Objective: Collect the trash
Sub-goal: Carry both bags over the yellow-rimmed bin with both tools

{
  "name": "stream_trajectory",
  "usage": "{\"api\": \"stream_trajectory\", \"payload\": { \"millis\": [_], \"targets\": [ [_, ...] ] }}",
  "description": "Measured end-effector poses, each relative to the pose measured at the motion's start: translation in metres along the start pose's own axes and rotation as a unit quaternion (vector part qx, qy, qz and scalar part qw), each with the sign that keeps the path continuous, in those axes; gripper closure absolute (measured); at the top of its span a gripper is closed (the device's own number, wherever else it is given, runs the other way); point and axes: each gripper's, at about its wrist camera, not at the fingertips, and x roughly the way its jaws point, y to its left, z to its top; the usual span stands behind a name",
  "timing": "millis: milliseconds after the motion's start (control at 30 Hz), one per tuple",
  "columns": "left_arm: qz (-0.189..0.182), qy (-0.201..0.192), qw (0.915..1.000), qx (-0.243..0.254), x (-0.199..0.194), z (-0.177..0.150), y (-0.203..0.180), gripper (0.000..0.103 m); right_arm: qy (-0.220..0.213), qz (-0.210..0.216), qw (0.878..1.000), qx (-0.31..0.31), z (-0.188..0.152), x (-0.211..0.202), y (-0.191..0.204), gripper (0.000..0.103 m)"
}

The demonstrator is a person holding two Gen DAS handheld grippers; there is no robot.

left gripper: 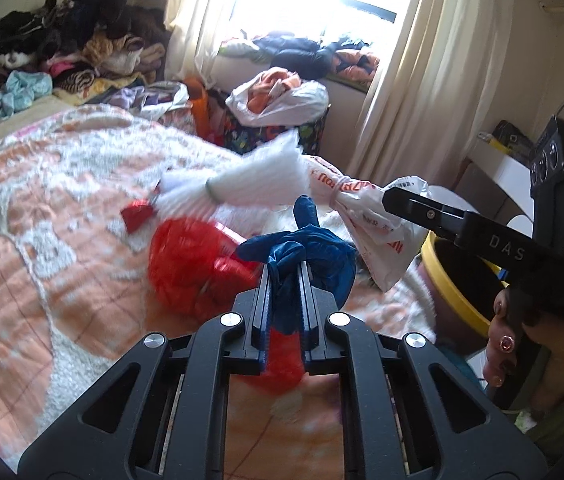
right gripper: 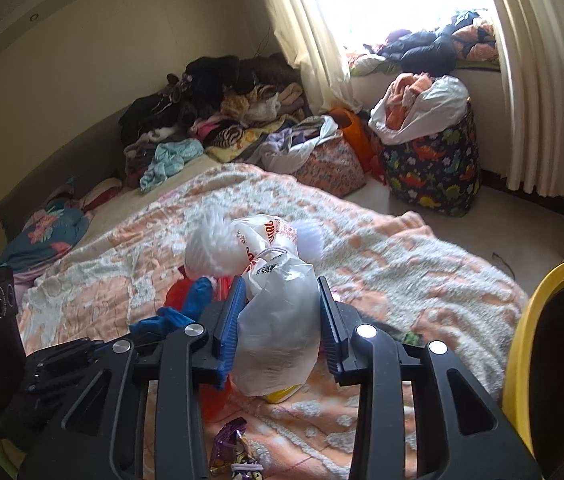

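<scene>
My right gripper [right gripper: 282, 312] pinches a white plastic bag [right gripper: 278, 332] above the orange-and-white blanket [right gripper: 401, 264], with a yellow-rimmed bin [right gripper: 521, 340] at my right and blue cloth [right gripper: 186, 308] beside my left finger.

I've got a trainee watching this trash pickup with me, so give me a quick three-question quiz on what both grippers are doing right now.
1. True or false: the left gripper is shut on the blue bag.
2. What does the right gripper hold? A) red bag B) white plastic bag C) purple wrapper
3. What colour is the rim of the bin beside the bed?

Key: 1 true. 2 B, the white plastic bag; the red bag lies on the blanket, the purple wrapper nearer the camera. 3 yellow.
</scene>
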Motion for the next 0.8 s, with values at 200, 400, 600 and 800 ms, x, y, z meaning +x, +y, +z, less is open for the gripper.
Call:
{"api": "stream_trajectory", "payload": {
  "millis": [200,400,600,800],
  "targets": [
    [-0.015,-0.01,0.9997,0.019,-0.002,0.008,-0.02,0.096,-0.027,-0.013,0.999,0.011,0.008,-0.025,-0.017,0.07],
    [-0.025,-0.012,0.9991,0.031,0.0,0.013,-0.034,0.096,-0.043,-0.03,0.998,0.028,0.006,-0.046,-0.036,0.07],
    [-0.037,-0.012,0.9983,0.045,0.006,0.017,-0.053,0.096,-0.054,-0.049,0.996,0.05,0.0,-0.066,-0.058,0.07],
    [-0.047,-0.005,0.9973,0.056,0.016,0.018,-0.071,0.096,-0.057,-0.071,0.993,0.068,-0.007,-0.08,-0.079,0.07]
  ]
}}
